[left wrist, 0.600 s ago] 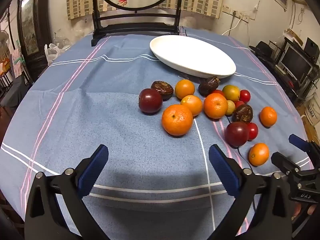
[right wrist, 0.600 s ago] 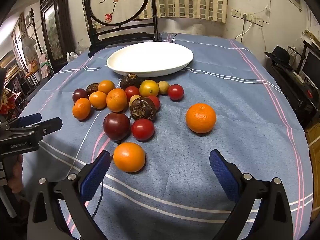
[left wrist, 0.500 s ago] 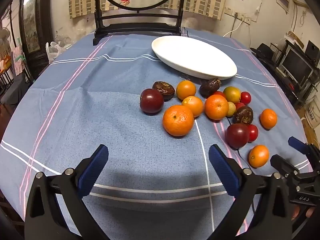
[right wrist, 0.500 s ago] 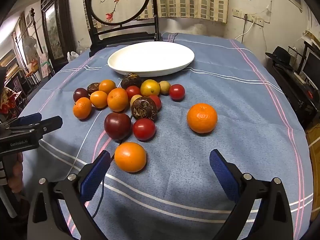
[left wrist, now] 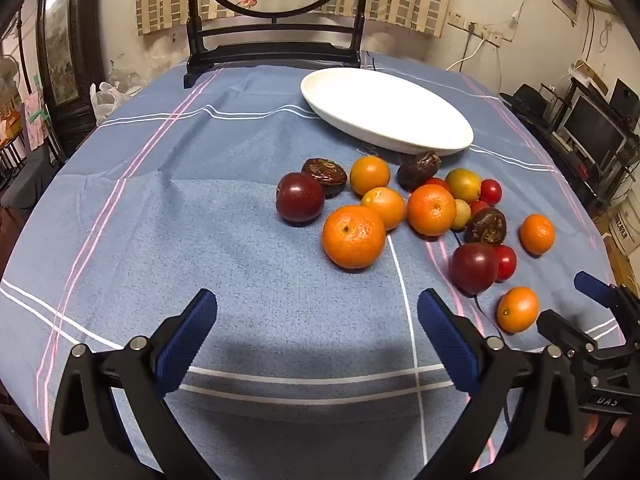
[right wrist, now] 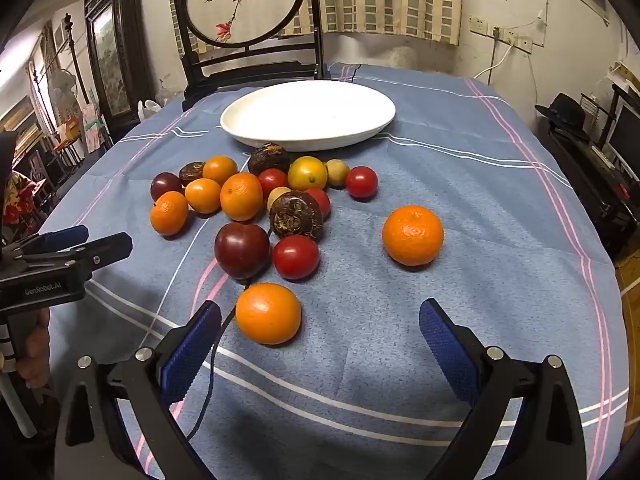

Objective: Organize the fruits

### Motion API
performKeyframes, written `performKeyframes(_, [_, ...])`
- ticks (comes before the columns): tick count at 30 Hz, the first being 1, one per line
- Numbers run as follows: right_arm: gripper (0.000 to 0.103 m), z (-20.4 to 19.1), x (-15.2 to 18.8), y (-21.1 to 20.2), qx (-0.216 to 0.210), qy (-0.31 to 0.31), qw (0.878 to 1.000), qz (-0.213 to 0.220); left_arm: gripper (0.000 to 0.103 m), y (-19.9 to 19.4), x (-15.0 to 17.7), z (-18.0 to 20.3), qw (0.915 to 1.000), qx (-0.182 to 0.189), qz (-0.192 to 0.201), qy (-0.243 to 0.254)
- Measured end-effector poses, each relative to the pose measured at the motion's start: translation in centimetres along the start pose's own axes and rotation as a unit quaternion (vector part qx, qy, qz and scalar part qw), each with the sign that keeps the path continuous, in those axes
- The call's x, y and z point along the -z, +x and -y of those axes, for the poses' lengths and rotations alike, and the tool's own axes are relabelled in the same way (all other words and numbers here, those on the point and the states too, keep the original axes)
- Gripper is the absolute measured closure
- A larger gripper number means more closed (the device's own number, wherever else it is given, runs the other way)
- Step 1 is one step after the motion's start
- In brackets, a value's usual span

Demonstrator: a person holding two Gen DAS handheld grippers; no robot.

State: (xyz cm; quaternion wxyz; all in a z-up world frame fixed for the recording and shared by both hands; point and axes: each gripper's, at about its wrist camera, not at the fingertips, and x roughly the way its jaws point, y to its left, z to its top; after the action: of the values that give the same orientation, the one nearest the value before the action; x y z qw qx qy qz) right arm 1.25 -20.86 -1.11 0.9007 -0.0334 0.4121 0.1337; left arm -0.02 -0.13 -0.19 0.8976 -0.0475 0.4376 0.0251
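Several fruits lie in a loose pile on the blue tablecloth: oranges, dark plums, red tomatoes, wrinkled brown passion fruits. A white oval plate [left wrist: 384, 110] [right wrist: 308, 114] sits empty behind them. My left gripper [left wrist: 316, 324] is open and empty, just short of a large orange [left wrist: 353, 237] and a dark plum [left wrist: 300, 197]. My right gripper [right wrist: 320, 334] is open and empty, with a small orange [right wrist: 268, 313] near its left finger and a lone orange [right wrist: 413, 235] ahead to the right. Each gripper shows at the edge of the other view, the right [left wrist: 576, 312] and the left [right wrist: 80, 240].
A dark wooden screen stand [left wrist: 276, 46] [right wrist: 248, 60] stands at the table's far edge behind the plate. A thin black cable [right wrist: 216, 344] runs over the cloth by the right gripper. Shelves and monitors [left wrist: 592, 128] are off the table's right side.
Both grippers have moved slightly forward and tilted up, so the fruits sit a little lower in each view. Both stay open and nothing was grasped.
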Motion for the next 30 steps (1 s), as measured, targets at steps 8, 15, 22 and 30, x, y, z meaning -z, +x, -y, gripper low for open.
performKeyframes(8, [0.004,-0.14,0.13,0.55,-0.017,0.005,1.0,-0.003,0.005,-0.05,0.22,0.14,1.0,0.0,-0.003,-0.003])
performKeyframes(15, [0.004,-0.1,0.23,0.47,-0.021,0.004,1.0,-0.004,0.005,0.15,0.36,0.13,0.9999,-0.007,-0.008,0.0])
performKeyframes(22, [0.004,-0.55,0.22,0.42,-0.019,0.0,1.0,-0.005,0.005,0.15,0.36,0.21,0.9999,-0.009,-0.008,0.003])
performKeyframes(30, [0.004,-0.49,0.26,0.41,-0.018,0.0,1.0,-0.006,0.005,0.1,0.32,0.17,0.9999,-0.008,-0.009,0.003])
